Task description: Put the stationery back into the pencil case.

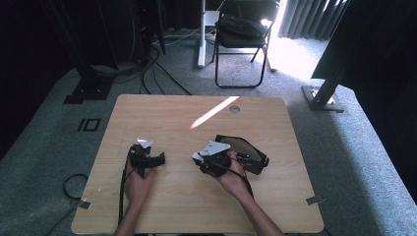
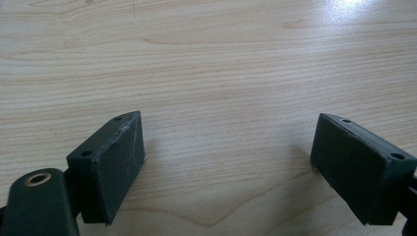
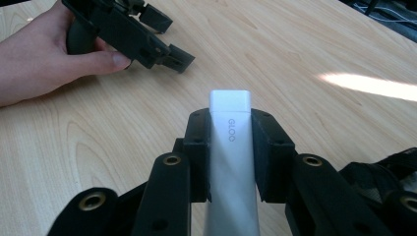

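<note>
My right gripper (image 3: 230,150) is shut on a white stick-shaped tube (image 3: 231,162) printed "GLOO"; its flat end pokes out past the pads. In the high view that gripper (image 1: 212,158) sits mid-table, just left of a black pouch (image 1: 246,151). My left gripper (image 2: 228,157) hangs low over bare wood with its jaws wide apart and nothing between them. In the high view the left gripper (image 1: 146,158) lies left of centre, and the right gripper view has it (image 3: 129,30) at the top left, held in a hand.
The wooden table (image 1: 162,206) has a round cable hole (image 1: 234,109) near its far edge and a bright stripe of sunlight (image 1: 214,112). A folding chair (image 1: 242,37) stands on the carpet beyond it. Cables run across the floor at the left.
</note>
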